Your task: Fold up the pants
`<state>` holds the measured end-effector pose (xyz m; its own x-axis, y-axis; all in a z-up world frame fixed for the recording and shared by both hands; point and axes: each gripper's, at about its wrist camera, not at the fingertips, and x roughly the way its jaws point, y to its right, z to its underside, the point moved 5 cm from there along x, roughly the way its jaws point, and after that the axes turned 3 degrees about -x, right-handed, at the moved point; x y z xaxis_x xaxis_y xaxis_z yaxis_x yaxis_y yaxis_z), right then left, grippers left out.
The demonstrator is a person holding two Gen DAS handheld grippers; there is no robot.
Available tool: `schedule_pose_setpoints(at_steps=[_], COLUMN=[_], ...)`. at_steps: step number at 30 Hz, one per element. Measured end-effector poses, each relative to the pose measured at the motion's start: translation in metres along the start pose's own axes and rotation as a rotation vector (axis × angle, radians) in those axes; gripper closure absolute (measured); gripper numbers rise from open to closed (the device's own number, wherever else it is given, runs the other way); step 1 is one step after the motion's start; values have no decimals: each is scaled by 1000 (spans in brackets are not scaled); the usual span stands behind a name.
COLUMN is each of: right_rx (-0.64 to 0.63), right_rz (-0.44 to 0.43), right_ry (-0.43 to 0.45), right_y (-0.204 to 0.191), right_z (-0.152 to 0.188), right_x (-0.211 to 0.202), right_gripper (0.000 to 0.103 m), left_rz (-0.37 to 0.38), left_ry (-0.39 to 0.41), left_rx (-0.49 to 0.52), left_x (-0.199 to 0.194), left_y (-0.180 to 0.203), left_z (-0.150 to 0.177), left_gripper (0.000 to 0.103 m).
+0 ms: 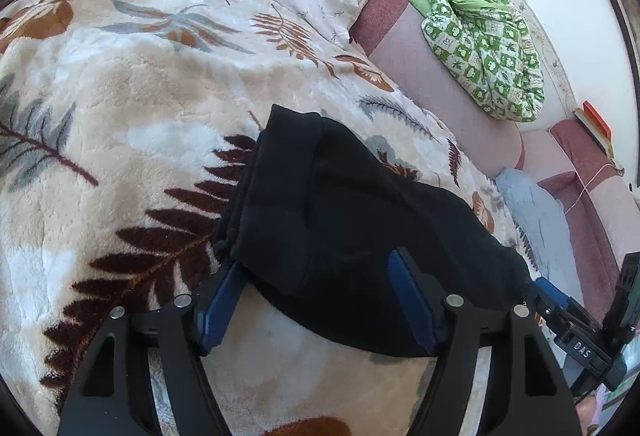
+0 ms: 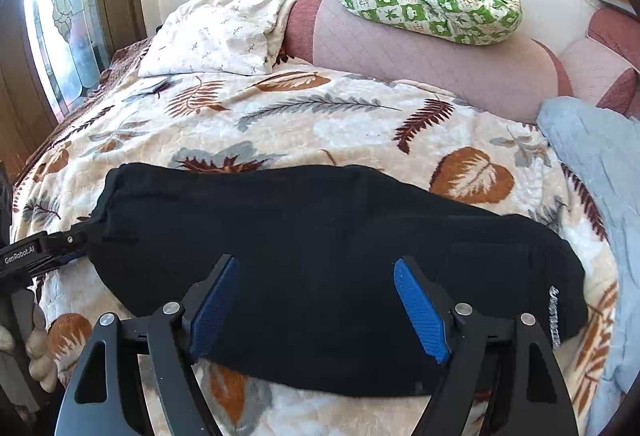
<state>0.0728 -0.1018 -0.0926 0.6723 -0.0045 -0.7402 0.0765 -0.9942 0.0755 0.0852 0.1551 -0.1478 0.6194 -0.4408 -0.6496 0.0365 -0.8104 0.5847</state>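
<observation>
Black pants (image 2: 312, 268), one pair; two open grippers, left gripper (image 1: 316, 300), right gripper (image 2: 316, 300).

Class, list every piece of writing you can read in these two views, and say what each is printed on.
"DAS": on the black right gripper body, left wrist view.
"GenRobot.AI": on the black left gripper body, right wrist view.
White lettering on the folded black pants, at their waistband: too blurred to read.

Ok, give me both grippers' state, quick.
Left gripper: open, pads astride the black pants' edge, not pinching it.
Right gripper: open above the pants, holding nothing.
</observation>
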Motion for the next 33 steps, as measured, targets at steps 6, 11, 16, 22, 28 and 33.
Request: schedule_pose_setpoints(at_steps=[6, 11, 16, 22, 28, 33], right_rx=[92, 88, -106, -339, -529, -705], right_rz=[94, -8, -235, -453, -545, -530], right_ry=[-11, -56, -94, -267, -420, -470], right_y=[21, 9, -61, -161, -234, -257], right_z=[41, 26, -48, -104, -106, -85], right_x=[-39, -19, 27, 98, 154, 167], right_gripper=[17, 17, 17, 17, 17, 15], left_rz=[-19, 13, 53, 56, 51, 35], left_ry=[32, 6, -9, 40, 80, 101], left_rx=[77, 70, -48, -73, -59, -35], left_x=[5, 1, -6, -3, -2, 0], left_y=[13, 11, -11, -7, 1, 8], left_z=[5, 6, 0, 0, 1, 3], left_gripper=[14, 16, 49, 42, 25, 15])
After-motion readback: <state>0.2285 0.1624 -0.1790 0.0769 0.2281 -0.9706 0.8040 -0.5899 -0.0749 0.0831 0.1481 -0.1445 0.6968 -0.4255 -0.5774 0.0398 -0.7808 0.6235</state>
